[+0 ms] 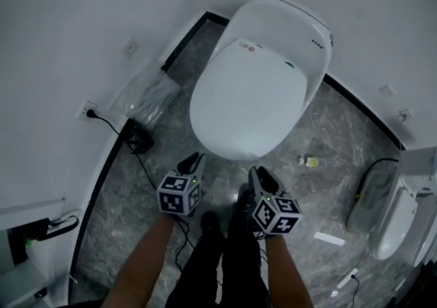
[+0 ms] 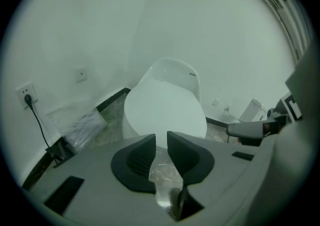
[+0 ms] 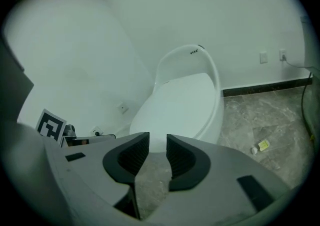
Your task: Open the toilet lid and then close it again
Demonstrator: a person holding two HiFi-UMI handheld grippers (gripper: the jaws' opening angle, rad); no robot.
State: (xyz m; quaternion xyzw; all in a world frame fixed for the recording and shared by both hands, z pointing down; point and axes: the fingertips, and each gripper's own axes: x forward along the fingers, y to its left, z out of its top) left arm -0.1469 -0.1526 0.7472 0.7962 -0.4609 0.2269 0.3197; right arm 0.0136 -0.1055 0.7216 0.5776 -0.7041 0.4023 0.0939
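Head view: the toilet lid (image 1: pixel 246 105) lies closed ahead of the left gripper (image 1: pixel 193 162) and right gripper (image 1: pixel 263 179), so the approach to opening is likely in hand, needing a catch under its front rim; left gripper view: jaws narrowly apart, empty; right gripper view: likewise.

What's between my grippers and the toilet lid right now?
Nothing visible. The left gripper and right gripper, both open and empty, hang in front of the closed lid, with only bare floor between. The plastic bag and a small yellow item lie off to the sides.
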